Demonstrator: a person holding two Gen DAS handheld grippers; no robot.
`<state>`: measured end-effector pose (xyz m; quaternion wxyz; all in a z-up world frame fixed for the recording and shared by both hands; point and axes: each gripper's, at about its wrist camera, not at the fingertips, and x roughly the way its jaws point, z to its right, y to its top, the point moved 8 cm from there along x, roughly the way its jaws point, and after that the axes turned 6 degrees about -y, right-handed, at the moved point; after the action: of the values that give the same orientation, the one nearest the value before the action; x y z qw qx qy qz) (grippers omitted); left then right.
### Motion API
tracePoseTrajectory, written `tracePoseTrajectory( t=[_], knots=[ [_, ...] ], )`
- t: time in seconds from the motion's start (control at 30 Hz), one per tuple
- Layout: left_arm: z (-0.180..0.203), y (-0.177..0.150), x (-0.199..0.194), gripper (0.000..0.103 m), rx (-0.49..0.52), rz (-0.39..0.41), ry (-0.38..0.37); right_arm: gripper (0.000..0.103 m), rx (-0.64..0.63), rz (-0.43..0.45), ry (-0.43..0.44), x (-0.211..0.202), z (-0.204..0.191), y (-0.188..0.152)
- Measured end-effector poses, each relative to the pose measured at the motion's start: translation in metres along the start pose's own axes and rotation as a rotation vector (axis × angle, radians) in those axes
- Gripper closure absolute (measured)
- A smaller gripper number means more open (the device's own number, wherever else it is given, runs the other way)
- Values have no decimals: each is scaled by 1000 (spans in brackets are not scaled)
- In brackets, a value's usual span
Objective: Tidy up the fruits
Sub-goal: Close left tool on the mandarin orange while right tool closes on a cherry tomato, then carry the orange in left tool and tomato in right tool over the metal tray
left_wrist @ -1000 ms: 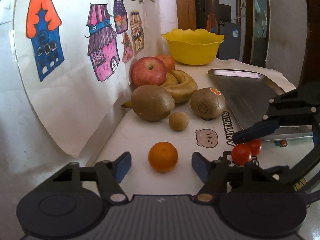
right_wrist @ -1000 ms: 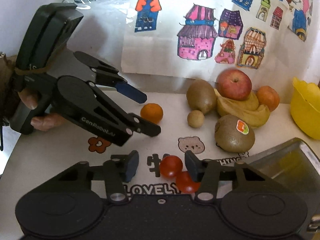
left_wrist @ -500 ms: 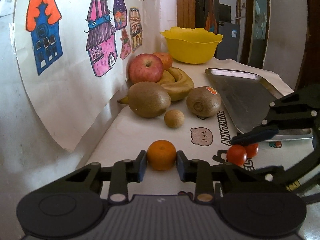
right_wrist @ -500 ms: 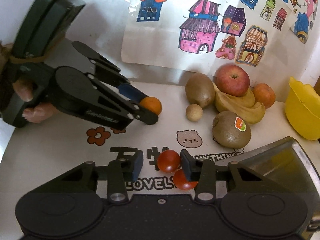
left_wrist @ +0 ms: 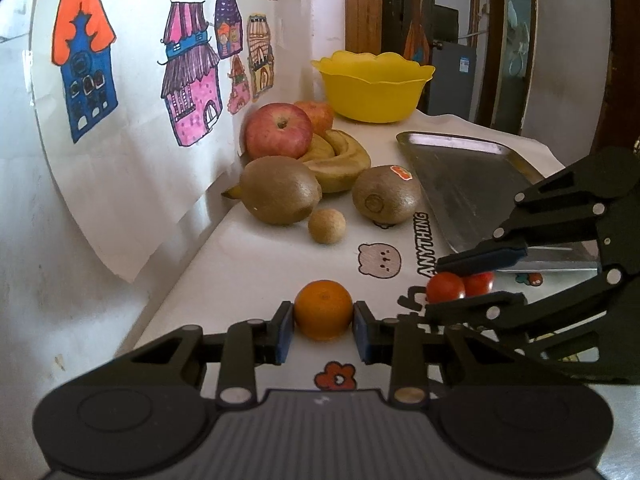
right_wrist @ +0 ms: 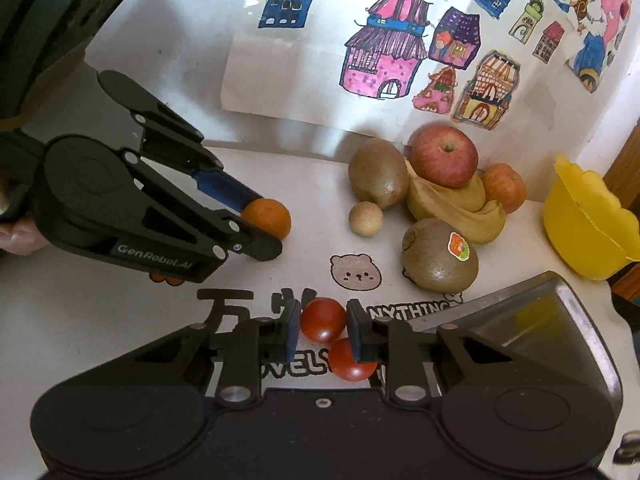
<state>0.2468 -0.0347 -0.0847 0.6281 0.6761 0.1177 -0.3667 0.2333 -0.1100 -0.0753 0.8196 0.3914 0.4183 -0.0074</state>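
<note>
Claw on left (left_wrist: 324, 328) pinches dimpled round orange (left_wrist: 323, 309); right claw (right_wrist: 322, 330) pinches glossy tomato (right_wrist: 322, 319)

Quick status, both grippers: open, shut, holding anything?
Left gripper: shut on the orange, pads pressing both its sides.
Right gripper: shut on the front cherry tomato; second tomato lies loose beside it.

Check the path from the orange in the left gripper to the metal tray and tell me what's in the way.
The left gripper is shut on the orange. Between it and the tray sits the right gripper, shut on a tomato, with a second tomato beside it. Otherwise the cloth looks bare.
</note>
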Motion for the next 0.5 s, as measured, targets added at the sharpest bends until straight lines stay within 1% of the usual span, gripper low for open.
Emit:
tracePoseTrajectory(
  t=[0.13, 0.27, 0.5],
  knots=[
    [4, -2, -2, 69, -5, 1, 5, 77, -2, 26, -22, -4, -5, -2],
    [7, -4, -3, 69, -1, 5, 18, 77, -19, 62, -72, -7, -10, -3],
    [12, -5, -7, 69, -13, 12, 16, 77, 23, 112, -124, -15, -11, -6]
  ],
)
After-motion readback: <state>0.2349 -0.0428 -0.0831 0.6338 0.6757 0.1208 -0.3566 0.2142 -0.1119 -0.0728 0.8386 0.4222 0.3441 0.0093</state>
